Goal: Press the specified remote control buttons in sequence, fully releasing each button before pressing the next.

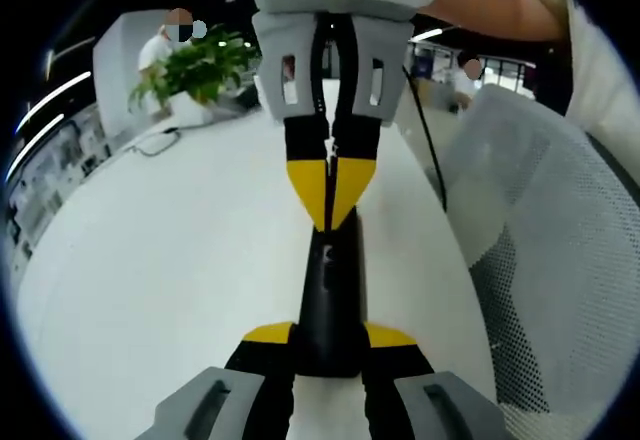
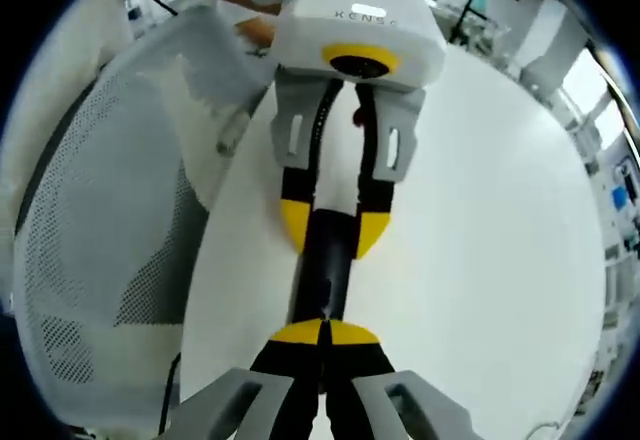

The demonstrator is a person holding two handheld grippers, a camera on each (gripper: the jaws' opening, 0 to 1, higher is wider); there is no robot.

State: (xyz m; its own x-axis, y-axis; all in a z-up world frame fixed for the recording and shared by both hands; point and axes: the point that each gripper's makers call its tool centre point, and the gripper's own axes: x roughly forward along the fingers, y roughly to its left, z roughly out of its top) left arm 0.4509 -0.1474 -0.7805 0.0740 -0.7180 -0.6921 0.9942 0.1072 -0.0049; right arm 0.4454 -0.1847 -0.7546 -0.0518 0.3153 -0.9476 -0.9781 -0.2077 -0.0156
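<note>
The remote [image 1: 330, 305] is a slim black bar held just above the white tabletop [image 1: 150, 290], its near end pinched between the left tongs [image 1: 328, 338]. The right tongs [image 2: 322, 332], pressed together, rest their tips on its face. It looks stiff, light and smooth, so it could slip or twist under a push. Best held by its long edges, as the left tongs do.
</note>
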